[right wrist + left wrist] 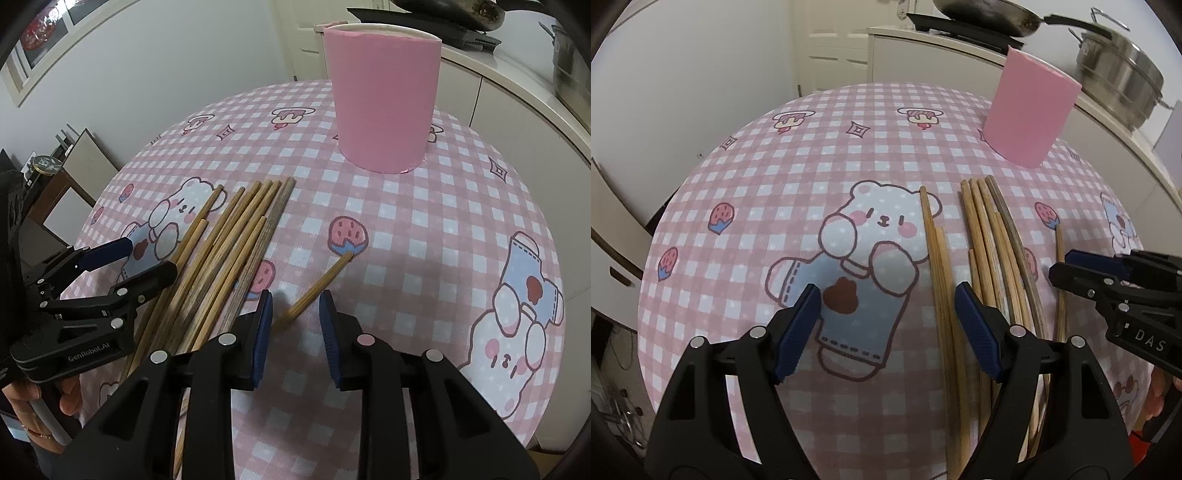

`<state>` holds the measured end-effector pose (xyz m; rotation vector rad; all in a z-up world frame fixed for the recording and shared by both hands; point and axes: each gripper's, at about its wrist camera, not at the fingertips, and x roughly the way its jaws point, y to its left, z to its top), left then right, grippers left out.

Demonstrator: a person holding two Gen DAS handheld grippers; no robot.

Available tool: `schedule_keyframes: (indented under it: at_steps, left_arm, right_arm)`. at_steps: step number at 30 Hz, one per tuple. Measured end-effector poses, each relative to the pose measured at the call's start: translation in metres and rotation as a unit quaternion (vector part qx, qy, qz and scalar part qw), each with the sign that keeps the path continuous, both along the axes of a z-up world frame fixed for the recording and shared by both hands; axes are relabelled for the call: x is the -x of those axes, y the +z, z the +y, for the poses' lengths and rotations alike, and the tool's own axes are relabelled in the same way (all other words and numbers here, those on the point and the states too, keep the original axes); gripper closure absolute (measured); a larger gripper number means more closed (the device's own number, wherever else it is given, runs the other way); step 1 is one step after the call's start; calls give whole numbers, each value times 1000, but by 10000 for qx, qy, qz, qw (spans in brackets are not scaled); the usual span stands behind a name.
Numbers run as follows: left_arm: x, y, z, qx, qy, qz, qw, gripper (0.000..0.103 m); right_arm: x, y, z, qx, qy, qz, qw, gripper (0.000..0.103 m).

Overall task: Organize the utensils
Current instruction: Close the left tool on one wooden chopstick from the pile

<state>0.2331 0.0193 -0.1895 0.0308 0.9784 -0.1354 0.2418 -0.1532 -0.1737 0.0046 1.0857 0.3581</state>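
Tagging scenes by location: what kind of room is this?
Most likely a home kitchen or dining corner. A frying pan and a steel steamer pot sit on a white counter behind the table, which carries chopsticks and a pink holder.

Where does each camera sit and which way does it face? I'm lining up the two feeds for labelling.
Left wrist: rides the left tool, looking forward and down over the checked tablecloth at the chopsticks; its own open fingers show, and the right tool enters from the right.
Right wrist: rides the right tool, aimed toward the pink cup, a lone chopstick between its open fingers; the left tool and a hand show at left.
Shared: cup, chopsticks, tablecloth.
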Motion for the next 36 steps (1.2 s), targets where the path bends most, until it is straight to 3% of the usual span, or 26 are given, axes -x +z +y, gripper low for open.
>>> schedule_keyframes:
  at_steps: [5,7,13,21,26,36]
  left_arm:
    - [3,2,6,72,2,7,10000,29]
    - [2,1,7,-71,40,-24,10000,29]
    - [2,2,4,-231,56,-33,9997,29]
    - [0,3,-3,-503,112,-109,9986,28]
    - [7,-2,1,-593,-24,48,9982,29]
    - [10,0,16,-722,196,26,9972,29]
  right_arm:
    - [0,0,0,-16,-5,-5,10000,78]
    - [0,0,0,-11,-7,-10,10000,78]
    - [4,0,11,145,53,-93,9998,67]
    - [4,-2,26,568,194,-244,9979,67]
    - [9,-1,21,602,210,-214,9977,67]
    - [11,0,14,735,327,-250,9964,72]
